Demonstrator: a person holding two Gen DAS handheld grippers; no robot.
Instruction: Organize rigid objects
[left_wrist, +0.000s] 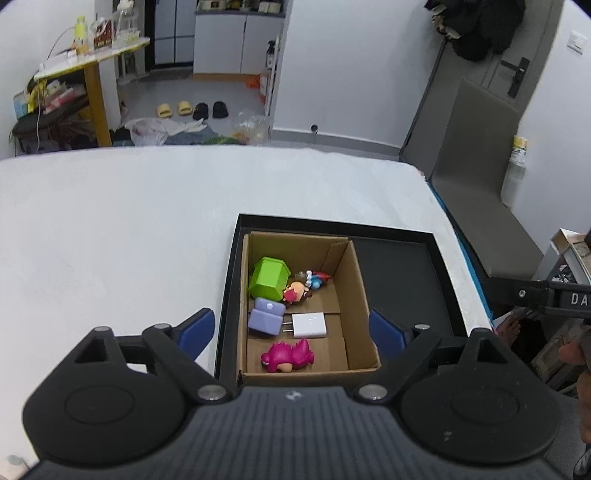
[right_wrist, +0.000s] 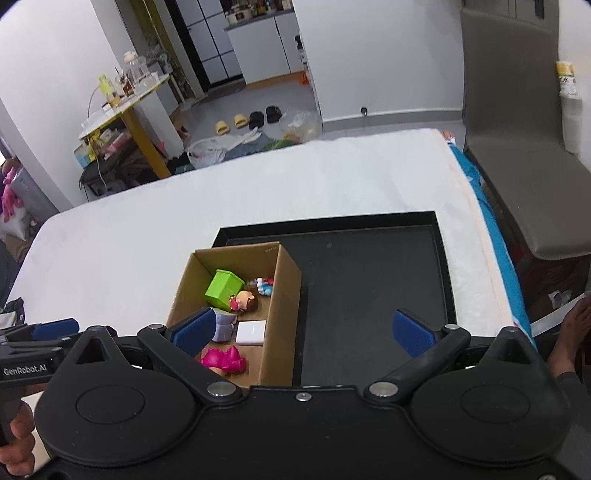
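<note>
An open cardboard box (left_wrist: 360, 291) (right_wrist: 284, 295) sits in the left part of a black tray (left_wrist: 439, 266) (right_wrist: 369, 273). Inside lie a green block (left_wrist: 269, 277) (right_wrist: 222, 288), a lilac toy (left_wrist: 266, 316) (right_wrist: 223, 326), a white charger (left_wrist: 309, 325) (right_wrist: 252, 333), a pink dinosaur (left_wrist: 287, 355) (right_wrist: 223, 359) and small figurines (left_wrist: 301, 288) (right_wrist: 255, 293). My left gripper (left_wrist: 291, 330) hangs above the box, open, nothing between its blue pads. My right gripper (right_wrist: 312, 332) is open and empty over the box's right wall and the tray.
The tray rests on a white table (left_wrist: 110, 229) (right_wrist: 129, 236) near its right edge. A grey chair (left_wrist: 476, 147) (right_wrist: 517, 140) stands to the right. A yellow-legged side table (left_wrist: 88, 59), slippers (left_wrist: 192, 109) and bags crowd the floor beyond. A hand (right_wrist: 16, 432) holds the other gripper's handle.
</note>
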